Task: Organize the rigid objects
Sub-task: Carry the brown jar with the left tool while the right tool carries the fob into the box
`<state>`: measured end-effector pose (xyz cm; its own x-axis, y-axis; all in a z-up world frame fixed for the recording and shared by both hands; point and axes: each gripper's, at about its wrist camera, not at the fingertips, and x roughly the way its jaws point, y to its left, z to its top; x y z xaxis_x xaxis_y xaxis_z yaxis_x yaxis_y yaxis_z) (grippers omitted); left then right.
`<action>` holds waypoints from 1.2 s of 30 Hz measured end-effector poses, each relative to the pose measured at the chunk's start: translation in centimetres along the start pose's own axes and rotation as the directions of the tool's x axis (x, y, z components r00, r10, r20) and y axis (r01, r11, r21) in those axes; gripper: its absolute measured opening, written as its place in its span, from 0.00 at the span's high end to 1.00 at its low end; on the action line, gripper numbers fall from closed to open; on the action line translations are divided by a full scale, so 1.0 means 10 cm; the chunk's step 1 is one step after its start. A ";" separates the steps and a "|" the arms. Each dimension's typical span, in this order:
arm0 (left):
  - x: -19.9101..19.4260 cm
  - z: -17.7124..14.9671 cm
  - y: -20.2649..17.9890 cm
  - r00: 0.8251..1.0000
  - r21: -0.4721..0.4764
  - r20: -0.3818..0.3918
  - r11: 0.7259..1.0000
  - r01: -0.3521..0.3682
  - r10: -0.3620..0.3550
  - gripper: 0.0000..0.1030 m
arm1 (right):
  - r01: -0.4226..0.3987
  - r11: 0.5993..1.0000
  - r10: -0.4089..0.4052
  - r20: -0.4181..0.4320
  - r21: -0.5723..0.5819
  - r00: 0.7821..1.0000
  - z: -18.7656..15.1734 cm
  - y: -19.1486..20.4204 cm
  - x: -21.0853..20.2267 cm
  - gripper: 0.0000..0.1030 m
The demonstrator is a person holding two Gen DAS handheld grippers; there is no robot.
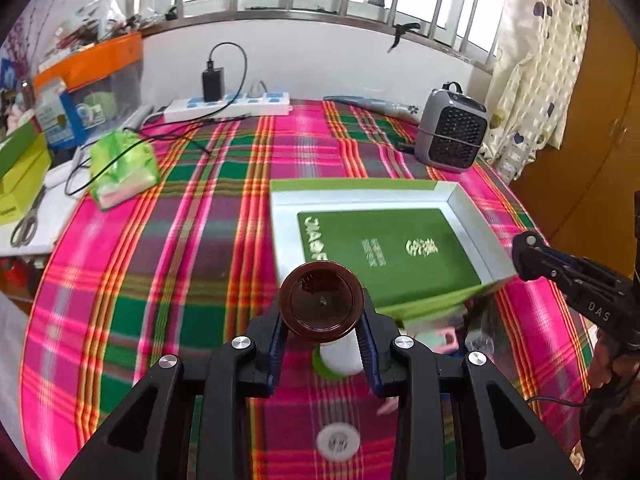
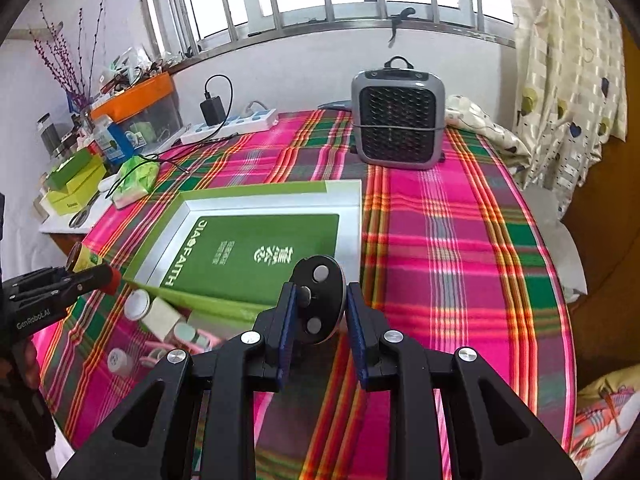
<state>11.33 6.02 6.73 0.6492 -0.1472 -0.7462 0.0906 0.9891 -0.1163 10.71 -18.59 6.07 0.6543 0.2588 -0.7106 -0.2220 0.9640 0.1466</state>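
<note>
My left gripper (image 1: 322,316) is shut on a small bottle with a brown cap (image 1: 322,298), held above the plaid tablecloth just before the near edge of a green box (image 1: 360,196). The box has a white inner rim, and a green book (image 1: 384,252) lies in it. My right gripper (image 2: 320,296) is shut on a black round disc with metal studs (image 2: 320,300), over the box's near right corner (image 2: 348,196). In the right wrist view the left gripper (image 2: 100,276) shows at the left with the bottle (image 2: 82,258). Small jars (image 2: 138,304) and pink clips (image 2: 160,350) lie near the box's front.
A grey fan heater (image 2: 398,120) stands at the far side of the table. A power strip with a charger (image 1: 228,106), a green tissue pack (image 1: 120,168), scissors (image 1: 26,224) and stacked boxes crowd the far left. A white round cap (image 1: 338,442) lies near me.
</note>
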 end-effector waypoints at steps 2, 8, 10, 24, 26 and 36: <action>0.07 0.08 -0.02 1.000 0.005 0.001 1.000 0.008 -0.008 0.70 | 0.001 1.000 -0.001 -0.004 -0.009 1.000 0.06 0.01 0.06 0.75; 0.31 0.26 -0.06 1.000 0.019 -0.014 1.000 0.016 -0.015 0.70 | 0.000 0.999 0.000 -0.026 -0.037 1.000 0.24 0.03 0.28 0.75; 0.38 0.30 -0.07 1.000 0.019 -0.021 1.000 0.021 -0.020 0.70 | -0.003 0.999 0.002 -0.032 -0.047 0.999 0.30 0.04 0.35 0.75; 0.87 0.47 -0.11 0.995 0.034 -0.096 0.999 0.021 -0.018 0.70 | -0.028 0.996 0.020 -0.101 -0.081 0.995 0.45 0.08 0.83 0.75; 0.92 0.48 -0.12 0.995 0.038 -0.099 0.999 0.014 -0.011 0.70 | -0.028 0.996 0.019 -0.108 -0.081 0.994 0.46 0.08 0.88 0.75; 1.09 0.49 -0.15 0.993 0.037 -0.119 0.999 0.020 -0.015 0.70 | -0.049 0.995 0.037 -0.133 -0.087 0.990 0.48 0.07 1.06 0.75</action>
<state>22.00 3.01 2.00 0.5534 -0.1622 -0.8170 0.1310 0.9856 -0.1070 20.98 -14.88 1.98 0.5437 0.2841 -0.7897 -0.3156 0.9411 0.1212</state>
